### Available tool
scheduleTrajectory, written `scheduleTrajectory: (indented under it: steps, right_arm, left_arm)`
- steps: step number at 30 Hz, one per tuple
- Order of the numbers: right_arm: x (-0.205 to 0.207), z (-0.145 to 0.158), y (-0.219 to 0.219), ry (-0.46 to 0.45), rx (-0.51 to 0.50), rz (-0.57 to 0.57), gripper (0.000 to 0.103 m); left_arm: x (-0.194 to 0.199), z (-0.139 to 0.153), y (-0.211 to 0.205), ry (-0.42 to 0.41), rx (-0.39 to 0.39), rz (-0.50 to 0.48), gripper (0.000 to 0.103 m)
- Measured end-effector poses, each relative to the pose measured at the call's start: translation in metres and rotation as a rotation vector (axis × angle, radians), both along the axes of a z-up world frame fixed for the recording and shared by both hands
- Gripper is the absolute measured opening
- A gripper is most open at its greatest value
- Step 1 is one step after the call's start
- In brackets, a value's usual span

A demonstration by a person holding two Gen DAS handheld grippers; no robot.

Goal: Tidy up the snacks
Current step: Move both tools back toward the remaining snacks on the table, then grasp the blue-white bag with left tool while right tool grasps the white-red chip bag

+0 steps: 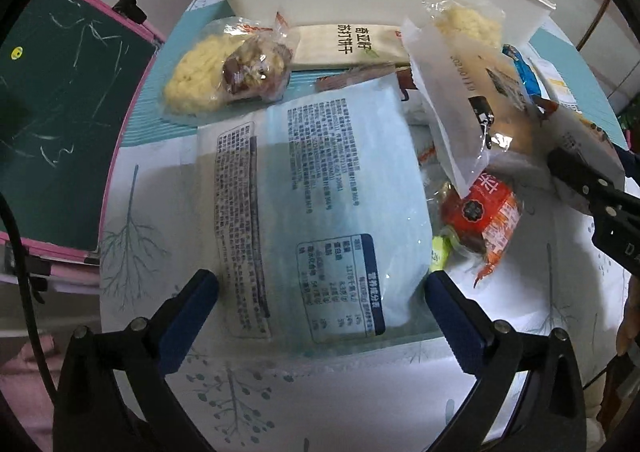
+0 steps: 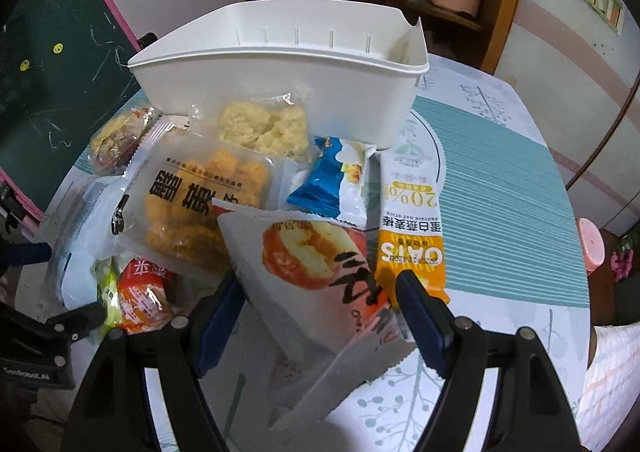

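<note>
Round worktop [image 1: 132, 211] under a smooth printed cloth, pale with grey tree motifs and a teal ribbed band. At far left, a clear crinkled packet of yellow crumbly cake [image 1: 192, 79] with a lumpy brown-and-white nut cluster packet [image 1: 256, 67] lying on it. Centre: large flat pale-blue pouch [image 1: 320, 187], glossy film, dense black print, lying face down. The left hand-held gripper [image 1: 322, 304] points steeply down over its near end, jaws spread at their widest, blue pads either side of the pouch and not pressing it; nothing held. Behind the pile stands the white plastic bin [image 2: 280, 91], rigid, matte, rounded rim, slotted inner wall. Right of centre: frosted bag of orange fried pieces [image 2: 200, 203], small red crinkled packet [image 2: 140, 296], blue-and-white sachet [image 2: 336, 179]. The right hand-held gripper [image 2: 320, 316] slants downward, jaws partly open around the white bread packet [image 2: 304, 268] with its serrated seal; whether the pads grip it I cannot tell. Just beside lies the orange oat bar [image 2: 412, 236], flat.
</note>
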State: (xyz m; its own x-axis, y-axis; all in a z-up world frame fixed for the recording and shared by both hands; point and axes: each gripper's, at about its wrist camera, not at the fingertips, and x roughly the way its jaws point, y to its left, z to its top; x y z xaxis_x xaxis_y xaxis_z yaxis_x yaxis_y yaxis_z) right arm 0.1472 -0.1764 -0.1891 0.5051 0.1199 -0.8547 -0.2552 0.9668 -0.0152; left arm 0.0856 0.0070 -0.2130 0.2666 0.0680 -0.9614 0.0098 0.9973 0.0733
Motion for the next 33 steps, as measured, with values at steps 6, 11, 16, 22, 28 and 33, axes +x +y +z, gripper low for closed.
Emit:
scheduleTrajectory:
  steps: [6,11,16,22,28,33]
  right_arm:
    - [0.002,-0.002,-0.005,0.028,0.061,0.012,0.069]
    - [0.000,-0.002,-0.008,0.036,0.080,0.021,0.052]
    - [-0.002,-0.002,-0.013,0.047,0.116,0.019,0.047]
    - [-0.014,0.009,-0.016,0.032,0.151,0.024,0.046]
    - [-0.025,0.032,-0.022,0.000,0.189,0.019,0.046]
    - [-0.033,0.053,-0.019,-0.041,0.202,0.025,0.046]
  left_arm:
    - [0.002,-0.003,0.000,-0.006,-0.020,0.005,0.102]
    - [-0.009,0.008,0.011,-0.055,-0.082,-0.014,0.078]
    - [-0.017,0.018,0.016,-0.095,-0.117,-0.019,0.066]
    - [-0.028,0.034,0.021,-0.117,-0.164,-0.012,0.060]
    - [-0.042,0.066,0.017,-0.212,-0.159,-0.052,0.060]
    - [-0.043,0.106,0.019,-0.306,-0.183,-0.077,0.059]
